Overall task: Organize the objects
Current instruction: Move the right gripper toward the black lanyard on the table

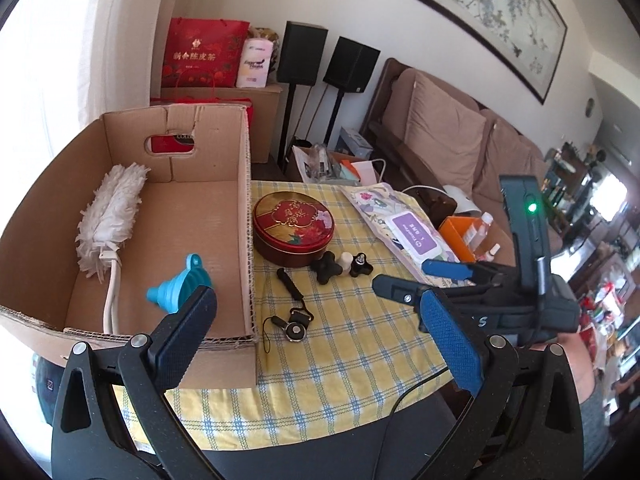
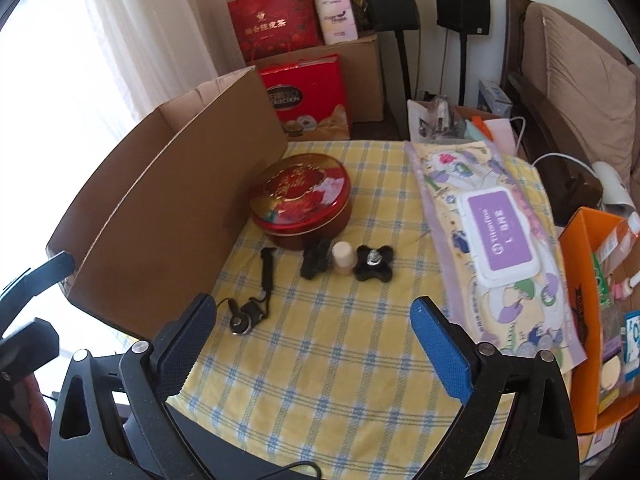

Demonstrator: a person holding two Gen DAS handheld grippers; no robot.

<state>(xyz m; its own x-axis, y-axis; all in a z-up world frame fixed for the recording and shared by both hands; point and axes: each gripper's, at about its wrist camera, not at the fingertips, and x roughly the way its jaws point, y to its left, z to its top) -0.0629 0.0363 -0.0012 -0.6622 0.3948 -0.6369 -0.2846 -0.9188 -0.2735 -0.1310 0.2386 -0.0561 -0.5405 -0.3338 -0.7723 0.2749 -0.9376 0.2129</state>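
We're looking down over our left gripper at the bottom of the left wrist view, jaws spread wide with nothing between them. Filling the left half of that frame sits the open cardboard box, and inside it we spot a white fluffy duster along the left wall and a blue collapsible funnel lower down, just above our left finger.

Right of the box, on the yellow checked tablecloth, the round red tin stands at frame centre, close against the box wall. Just below it we have a little row: a black star knob, a small cream bottle and a second black knob with a metal stud. Lower and to the left lies a black lanyard strap.

At the right edge our right gripper comes in, hovering over the table beside the pack of wet wipes, jaws parted and holding nothing.

In the right wrist view the fingers stand wide apart at the bottom, over bare cloth. An orange box of oddments sits at the right edge there.
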